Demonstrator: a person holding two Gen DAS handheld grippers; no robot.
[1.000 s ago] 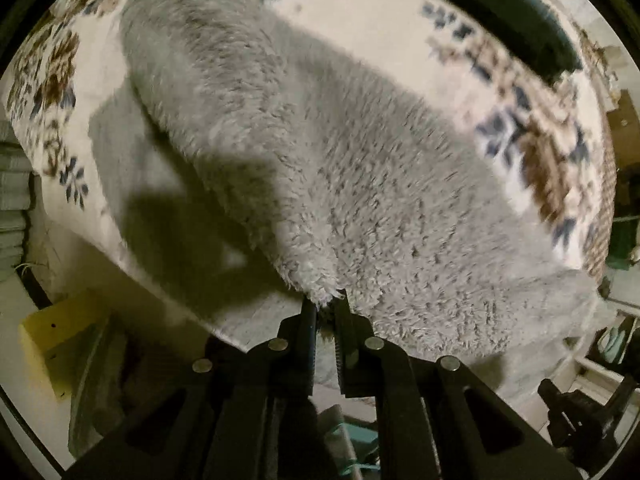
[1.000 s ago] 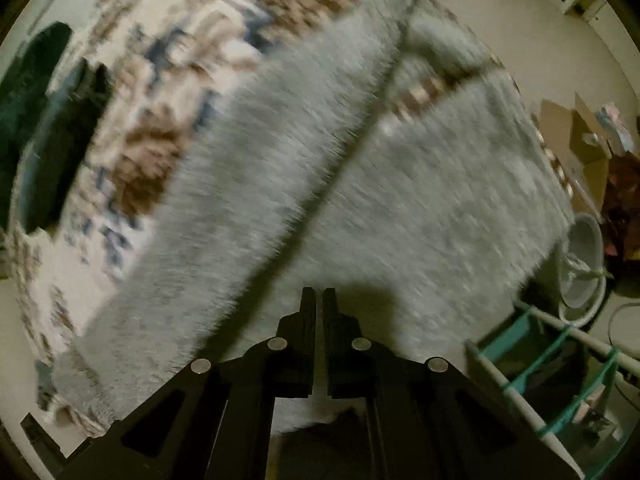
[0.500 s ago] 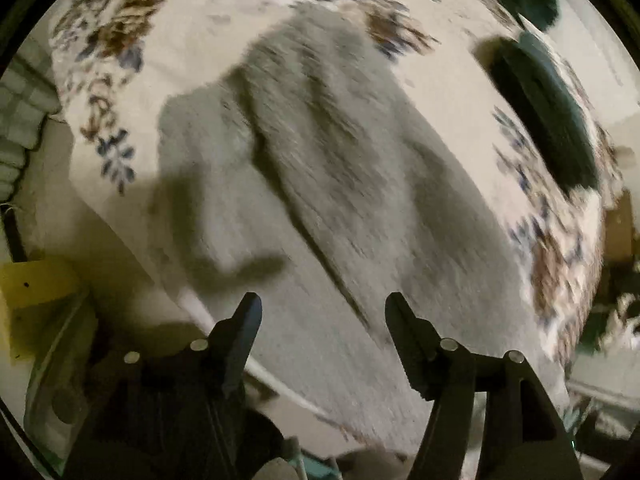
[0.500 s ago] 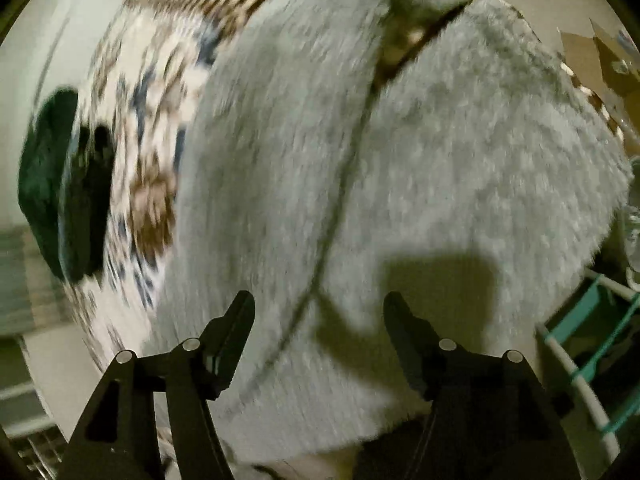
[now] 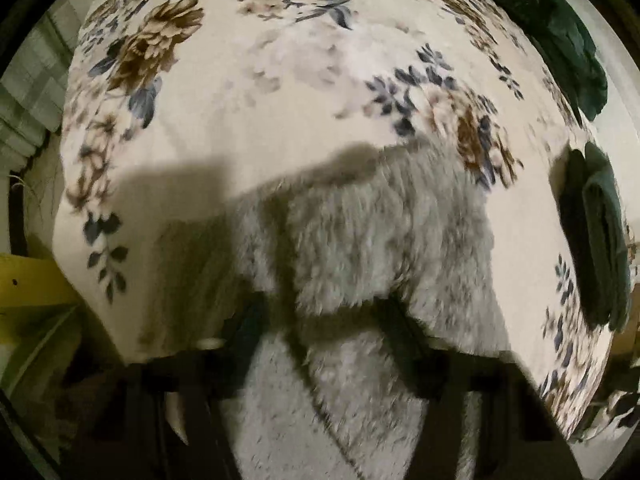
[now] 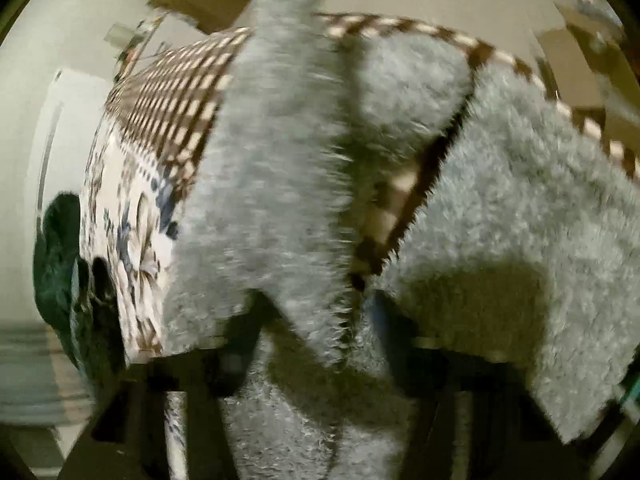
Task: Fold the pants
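The grey fleece pants [image 5: 372, 240] lie on a floral bedspread [image 5: 248, 92]. In the left wrist view the folded edge of the pants bulges up between the spread fingers of my left gripper [image 5: 320, 320], which is open. In the right wrist view the pants [image 6: 280, 168] spread across the bed, with one leg running away and another part [image 6: 540, 208] to the right. My right gripper [image 6: 312, 320] is open, its fingers either side of a fleece fold. Both views are blurred.
Dark green clothes [image 5: 596, 240] lie at the right of the bed, more at the top right [image 5: 560, 28]. A brown checked blanket [image 6: 172, 96] covers the far bed end. A yellow box [image 5: 28, 280] stands by the bed. Dark green cloth [image 6: 56, 248] lies left.
Both grippers were shut on the fleece a second ago, then opened. They have since moved down close to the pants, whose folded edge now sits between the fingers.
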